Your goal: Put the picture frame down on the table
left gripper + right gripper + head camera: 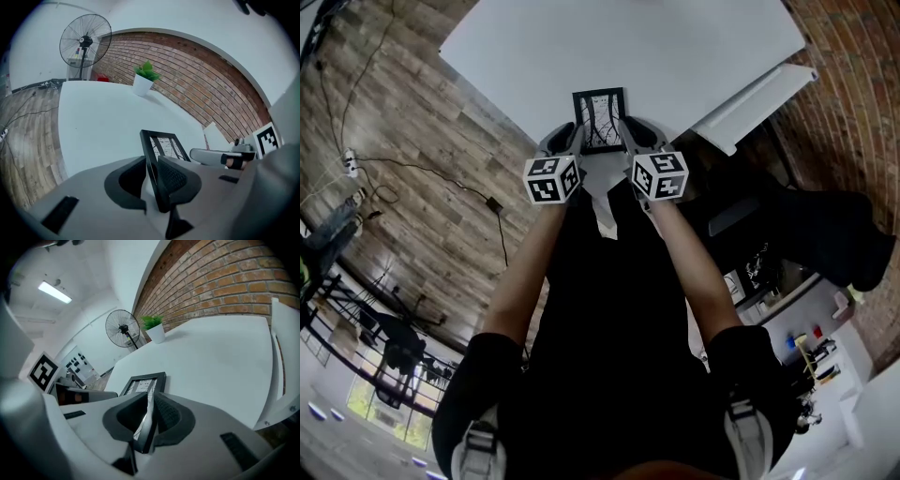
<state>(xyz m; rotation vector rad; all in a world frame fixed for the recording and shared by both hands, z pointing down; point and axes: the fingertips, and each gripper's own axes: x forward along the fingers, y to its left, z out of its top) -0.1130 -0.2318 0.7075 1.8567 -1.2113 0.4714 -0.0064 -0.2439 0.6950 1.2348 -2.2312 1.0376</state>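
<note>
A small black picture frame with a pale print is held upright-tilted over the near edge of the white table. My left gripper grips its left edge and my right gripper grips its right edge. In the left gripper view the frame runs out from between the pads of the left gripper, which are shut on its rim. In the right gripper view the frame likewise sits clamped in the right gripper. Whether the frame's lower edge touches the table is hidden.
A potted green plant stands at the table's far side near the brick wall. A standing fan is beyond the table's far corner. A white panel leans at the table's right edge. Cables lie on the wooden floor to the left.
</note>
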